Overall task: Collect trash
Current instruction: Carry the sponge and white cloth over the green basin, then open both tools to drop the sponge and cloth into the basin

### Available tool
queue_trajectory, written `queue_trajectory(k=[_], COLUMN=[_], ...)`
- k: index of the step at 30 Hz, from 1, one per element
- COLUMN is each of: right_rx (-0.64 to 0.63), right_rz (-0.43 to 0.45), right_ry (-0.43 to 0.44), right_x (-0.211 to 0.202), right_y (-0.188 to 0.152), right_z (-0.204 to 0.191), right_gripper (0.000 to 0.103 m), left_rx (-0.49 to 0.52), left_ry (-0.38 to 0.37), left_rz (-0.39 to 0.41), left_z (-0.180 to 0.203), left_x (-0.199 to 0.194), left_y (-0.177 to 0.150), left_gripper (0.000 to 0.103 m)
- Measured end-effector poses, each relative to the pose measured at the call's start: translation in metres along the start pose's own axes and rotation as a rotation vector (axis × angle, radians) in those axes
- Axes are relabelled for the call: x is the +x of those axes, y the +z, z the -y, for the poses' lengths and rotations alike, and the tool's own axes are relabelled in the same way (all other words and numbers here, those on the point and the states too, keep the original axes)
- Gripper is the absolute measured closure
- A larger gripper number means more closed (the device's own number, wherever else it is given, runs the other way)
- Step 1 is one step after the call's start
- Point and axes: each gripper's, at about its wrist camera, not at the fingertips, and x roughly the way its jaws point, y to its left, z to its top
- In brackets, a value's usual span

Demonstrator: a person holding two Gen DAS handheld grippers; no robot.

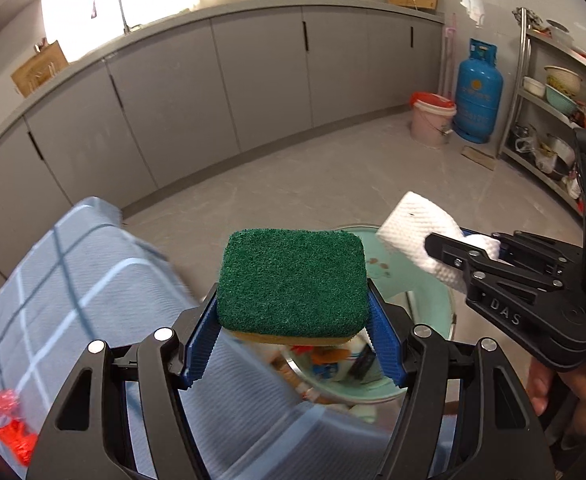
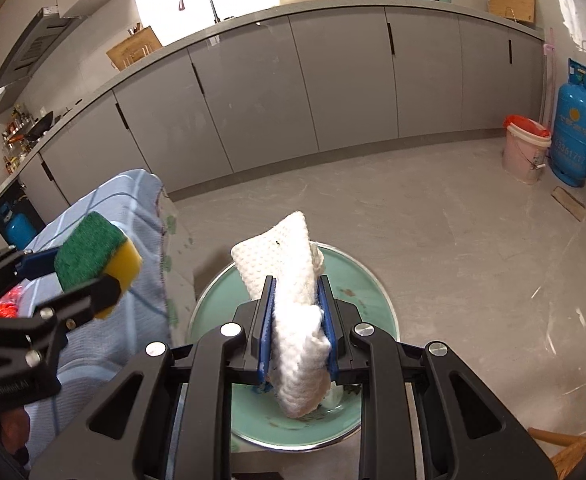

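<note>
My left gripper [image 1: 293, 316] is shut on a green-topped yellow sponge [image 1: 292, 280], held in the air over the table edge; the sponge also shows in the right wrist view [image 2: 93, 256]. My right gripper [image 2: 296, 320] is shut on a crumpled white paper towel [image 2: 289, 304], held above an open mint-green bin [image 2: 357, 276]. In the left wrist view the towel [image 1: 417, 224] and the right gripper [image 1: 469, 254] are at right, over the bin [image 1: 437, 308], which holds packaging trash [image 1: 333, 364].
A table with a blue checked cloth [image 1: 73, 280] is at left, with red plastic [image 1: 9, 424] on it. Grey cabinets [image 2: 293, 92] line the back. A pink bucket [image 2: 527, 148], a blue gas cylinder [image 2: 577, 128] and a steel shelf rack [image 1: 553, 104] stand at right.
</note>
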Motion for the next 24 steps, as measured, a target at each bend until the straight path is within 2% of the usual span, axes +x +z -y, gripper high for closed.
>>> queue_trajectory(k=[13, 15, 16, 17, 20, 22, 24], right_rx=[0.003, 0.006, 0.011, 0.021, 0.032, 0.045, 0.054], right_rz=[-0.024, -0.019, -0.014, -0.011, -0.012, -0.003, 0.004], right_ry=[-0.012, -0.014, -0.012, -0.005, -0.004, -0.007, -0.011], right_x=[0.023, 0.024, 0.024, 0.024, 0.025, 0.024, 0.022], right_y=[0.010, 0.009, 0.009, 0.009, 0.010, 0.009, 0.010], right_z=[0.013, 0.013, 0.014, 0.016, 0.019, 0.021, 0.024], right_gripper=[0.078, 0.073, 0.067, 0.057, 0.056, 0.048, 0.046], left_rx=[0.027, 0.027, 0.027, 0.029, 0.039, 0.041, 0.035], left_ry=[-0.010, -0.007, -0.010, -0.010, -0.007, -0.003, 0.003], left_rz=[-0.050, -0.058, -0.059, -0.059, -0.053, -0.053, -0.047], left_z=[0.018, 0.019, 0.013, 0.013, 0.015, 0.016, 0.015], left_x=[0.041, 0.044, 0.042, 0.042, 0.043, 0.043, 0.042], left_y=[0.003, 0.002, 0.001, 0.000, 0.000, 0.000, 0.000], left_gripper=[0.035, 0.032, 0.030, 0.027, 0.024, 0.021, 0.016])
